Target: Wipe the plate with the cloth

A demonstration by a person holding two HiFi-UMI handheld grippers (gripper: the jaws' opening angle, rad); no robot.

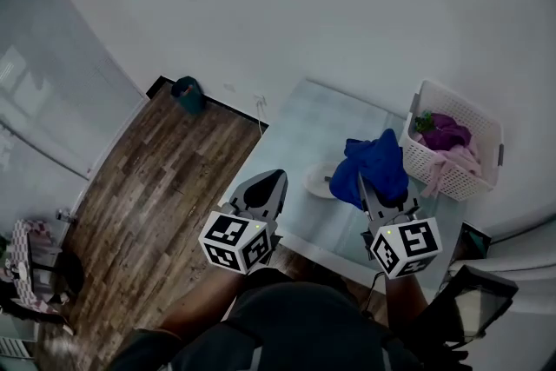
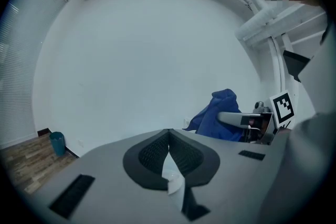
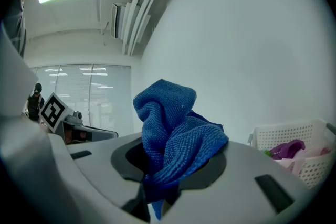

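My right gripper [image 1: 365, 183] is shut on a bunched blue cloth [image 1: 373, 162], which it holds up over the pale table [image 1: 321, 122]. In the right gripper view the cloth [image 3: 173, 136] spills out of the jaws and hides the tips. A small white plate [image 1: 318, 180] lies on the table just left of the cloth, partly covered by it. My left gripper [image 1: 279, 177] hovers left of the plate, its dark pads [image 2: 152, 153] closed together. A thin white sliver shows low in the slit between them; I cannot tell what it is. The left gripper view also catches the cloth [image 2: 218, 115].
A white slatted basket [image 1: 473, 115] with purple and pink cloths stands at the table's far right, also in the right gripper view as the basket [image 3: 294, 136]. Wood floor [image 1: 148, 187] lies left of the table, with a teal bin [image 1: 187, 94] by the wall.
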